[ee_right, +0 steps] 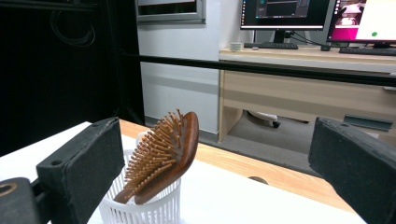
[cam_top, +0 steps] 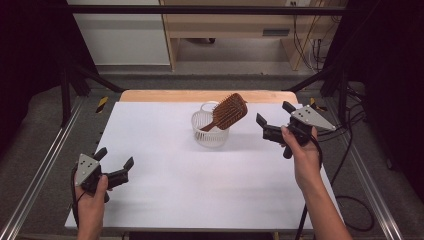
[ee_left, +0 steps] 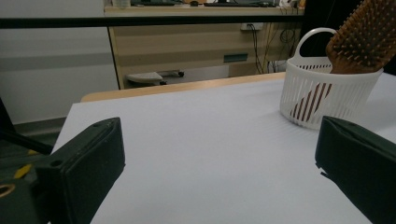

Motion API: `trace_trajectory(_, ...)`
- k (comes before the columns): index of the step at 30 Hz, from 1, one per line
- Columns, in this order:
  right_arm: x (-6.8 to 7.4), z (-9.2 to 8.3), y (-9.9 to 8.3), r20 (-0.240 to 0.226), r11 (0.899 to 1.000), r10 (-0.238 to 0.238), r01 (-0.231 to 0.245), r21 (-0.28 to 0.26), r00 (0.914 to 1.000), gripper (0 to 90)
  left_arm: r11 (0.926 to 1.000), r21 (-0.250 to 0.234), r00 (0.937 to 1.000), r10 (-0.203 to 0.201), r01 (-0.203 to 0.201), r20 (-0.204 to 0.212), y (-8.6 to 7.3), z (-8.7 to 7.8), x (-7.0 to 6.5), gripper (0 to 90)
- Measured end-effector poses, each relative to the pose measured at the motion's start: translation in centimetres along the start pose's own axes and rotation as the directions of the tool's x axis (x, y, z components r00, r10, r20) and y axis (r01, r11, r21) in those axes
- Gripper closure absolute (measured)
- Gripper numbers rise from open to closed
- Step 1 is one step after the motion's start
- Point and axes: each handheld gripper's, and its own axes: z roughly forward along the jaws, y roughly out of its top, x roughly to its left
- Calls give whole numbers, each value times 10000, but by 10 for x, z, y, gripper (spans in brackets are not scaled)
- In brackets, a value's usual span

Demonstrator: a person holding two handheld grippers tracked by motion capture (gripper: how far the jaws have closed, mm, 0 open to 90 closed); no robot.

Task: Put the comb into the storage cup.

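We are seeing the wooden hairbrush (cam_top: 227, 112) standing handle-down, leaning in the white basket (cam_top: 209, 131) at the desk (cam_top: 200, 190) centre-back. The right tool (cam_top: 274, 120) is hovering just beside it, jaws apart and empty; the left tool (cam_top: 115, 162) is waiting near the front-left corner, likewise gaping.

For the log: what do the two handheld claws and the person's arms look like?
Both the left claw and the right claw are black with two blocky jaws. Each carries a grey three-cornered plate with dark dots and trails a black cable. The forearms are bare, no sleeves in sight.
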Motion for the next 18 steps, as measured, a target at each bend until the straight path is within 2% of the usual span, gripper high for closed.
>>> trace_trajectory(3, -2, -4, -2, 45, 10000, 42, -42, 24, 10000, 37, 10000, -11, 9999, -15, 15, 172, 1, -1, -4, 13)
trace_trajectory(6, -4, -8, -2, 73, 10000, 47, -47, 25, 10000, 37, 9994, 113, 9992, 316, -319, 247, 1, -2, -8, 10)
trace_trajectory(7, -5, -9, -2, 80, 10000, 66, -66, 22, 9999, 36, 9994, 99, 9991, 319, -322, 263, 1, -3, -8, 11)
trace_trajectory(18, -12, -22, -2, 263, 9999, 131, -132, 39, 9996, 31, 10000, 18, 9997, 2, -3, 249, -1, -16, -5, 11)
